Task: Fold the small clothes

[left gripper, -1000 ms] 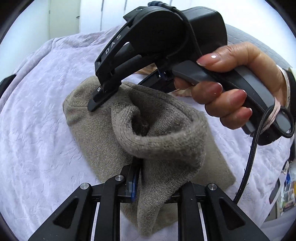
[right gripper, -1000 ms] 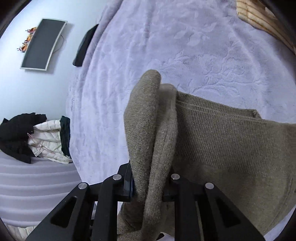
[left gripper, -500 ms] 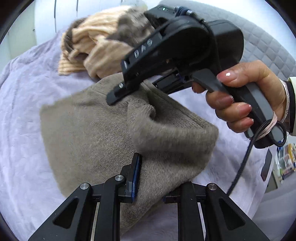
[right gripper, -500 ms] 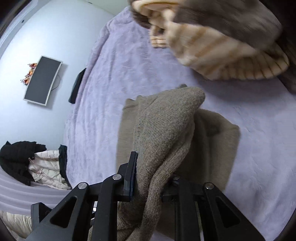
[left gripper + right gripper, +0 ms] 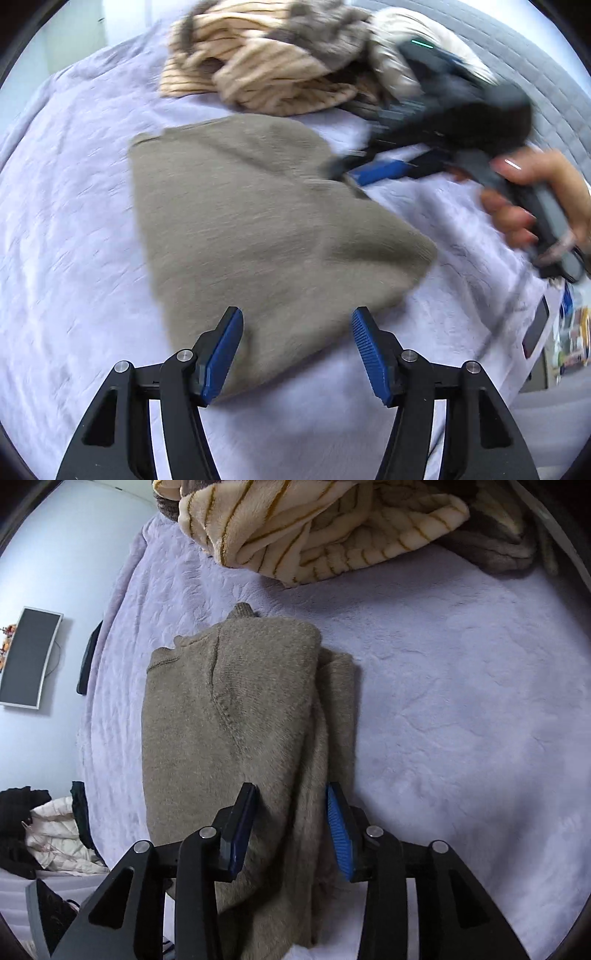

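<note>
A taupe knit garment lies folded flat on the lilac bedspread. My left gripper hovers over its near edge with jaws opening; the cloth lies below them and the blue pads do not press on it. In the right wrist view the same garment stretches away from me, one folded layer over another. My right gripper straddles its near end with jaws opening, and the pads stand apart from the cloth. The right gripper also shows blurred in the left wrist view, held by a hand at the garment's far right edge.
A heap of cream striped and grey-brown fleece clothes lies at the back of the bed, also seen as a pile at the top of the right wrist view. A wall screen and a pile of jackets are off the bed's left side.
Both grippers carried the garment's raised fold over and released it. The cloth now lies flat, both pairs of jaws have come apart, and the heap of clothes has come into view.
</note>
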